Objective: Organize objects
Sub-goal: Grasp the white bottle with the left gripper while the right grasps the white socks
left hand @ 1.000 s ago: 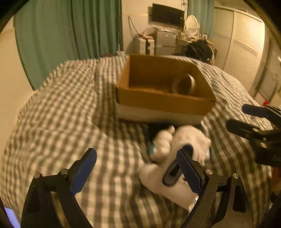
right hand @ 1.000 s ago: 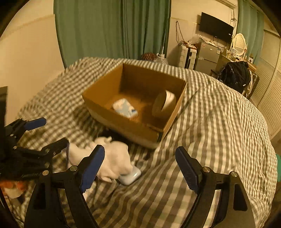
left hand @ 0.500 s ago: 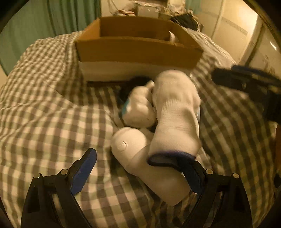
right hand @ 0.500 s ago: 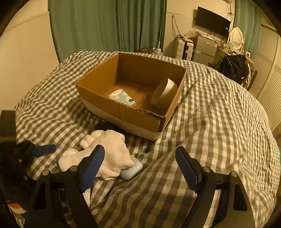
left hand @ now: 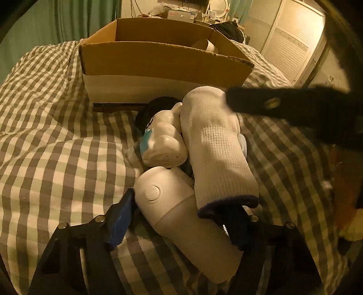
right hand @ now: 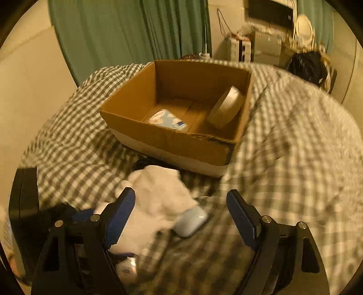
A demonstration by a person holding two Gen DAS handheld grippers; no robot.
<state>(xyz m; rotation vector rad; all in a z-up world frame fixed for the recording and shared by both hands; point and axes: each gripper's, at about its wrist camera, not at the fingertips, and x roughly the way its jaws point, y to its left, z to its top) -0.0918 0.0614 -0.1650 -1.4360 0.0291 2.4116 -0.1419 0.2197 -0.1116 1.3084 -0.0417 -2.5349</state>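
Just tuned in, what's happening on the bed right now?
The left tool is open around a white bottle in a pile with a white sock, just in front of the cardboard box. The right tool hangs open over the same pile, holding nothing. A tape roll and a small packet lie in the box.

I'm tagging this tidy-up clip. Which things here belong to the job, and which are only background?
Job: cardboard box, white sock, white bottle, small white case, tape roll, tissue pack.

Background: checked blanket, green curtain, television.
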